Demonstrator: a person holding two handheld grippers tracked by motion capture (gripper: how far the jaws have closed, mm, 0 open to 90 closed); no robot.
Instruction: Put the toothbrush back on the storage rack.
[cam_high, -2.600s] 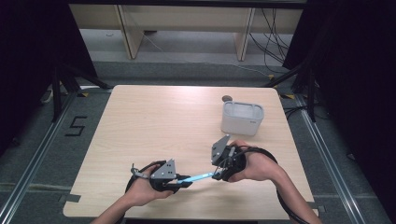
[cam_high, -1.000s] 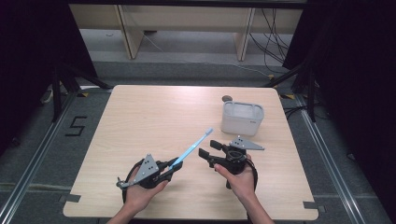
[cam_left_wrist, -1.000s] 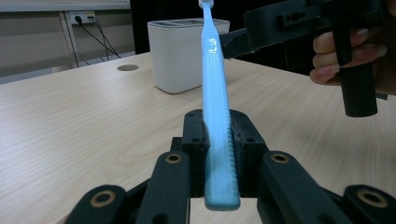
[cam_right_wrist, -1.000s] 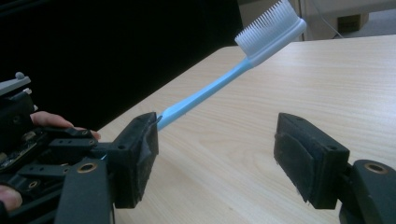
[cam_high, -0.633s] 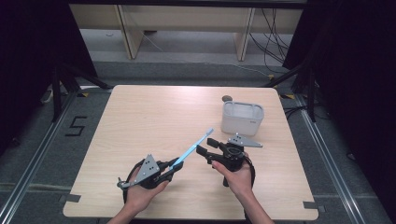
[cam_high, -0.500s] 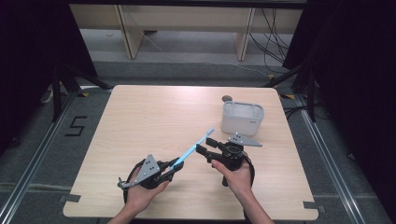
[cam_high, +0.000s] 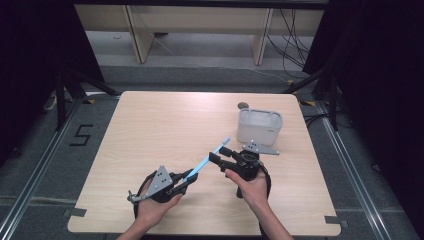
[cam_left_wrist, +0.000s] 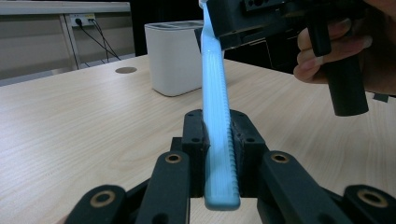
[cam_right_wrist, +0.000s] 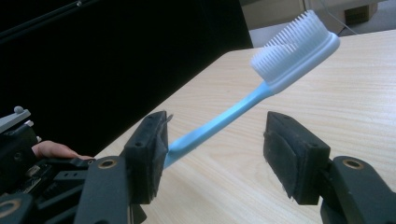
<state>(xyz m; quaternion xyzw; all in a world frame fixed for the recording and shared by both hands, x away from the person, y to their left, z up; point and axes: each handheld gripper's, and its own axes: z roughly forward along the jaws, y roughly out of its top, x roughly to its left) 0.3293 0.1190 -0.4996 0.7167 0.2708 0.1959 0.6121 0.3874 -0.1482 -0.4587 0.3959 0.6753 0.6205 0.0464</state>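
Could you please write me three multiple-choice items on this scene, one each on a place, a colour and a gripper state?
1. Where does the white container stand?
A. far right part of the table
B. near left corner
C. on the floor

2. What colour is the toothbrush handle?
A. red
B. light blue
C. green

3. How does the left gripper stand?
A. open and empty
B. shut on the toothbrush
C. shut on the container

Key: 1 A, the high view shows it beyond the right gripper. 2 B, plain in every view. 3 B, its jaws press both sides of the handle.
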